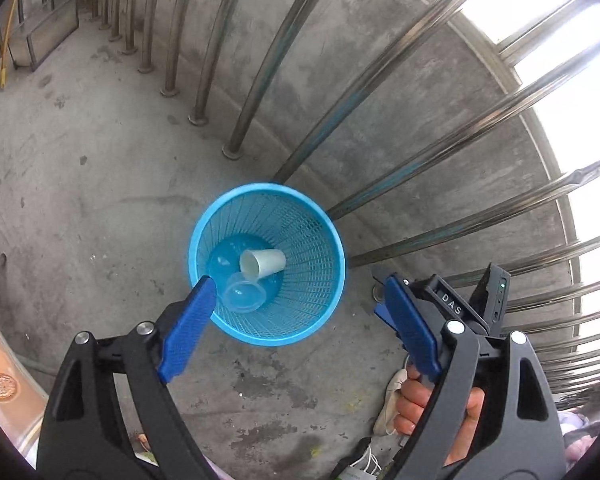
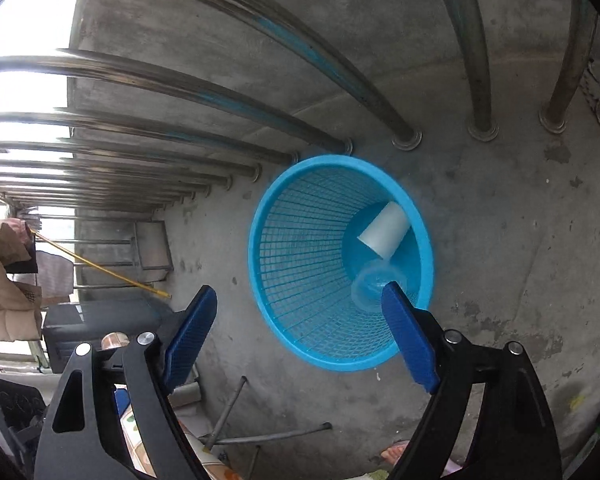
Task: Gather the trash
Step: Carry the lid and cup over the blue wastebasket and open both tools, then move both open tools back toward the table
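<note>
A blue mesh waste basket point(image 1: 324, 300) stands on the concrete floor by a steel railing; it also shows in the right wrist view point(image 2: 300, 280). Inside lie a white paper cup point(image 1: 262, 263) on its side and a clear plastic cup point(image 1: 244, 294); the right wrist view shows the paper cup point(image 2: 384, 232) and the clear cup point(image 2: 370, 286) too. My left gripper point(image 1: 298, 284) is open and empty above the basket. My right gripper point(image 2: 300, 292) is open and empty above the basket; its body point(image 1: 448, 308) shows in the left wrist view, right of the basket.
Steel railing bars point(image 1: 364, 76) and a low concrete wall point(image 1: 460, 160) run behind the basket. A metal frame point(image 1: 40, 36) stands far left. Metal rods point(image 2: 236, 412) lie on the floor. Clothes point(image 2: 4, 280) hang at the left, with a dark box point(image 2: 96, 332) nearby.
</note>
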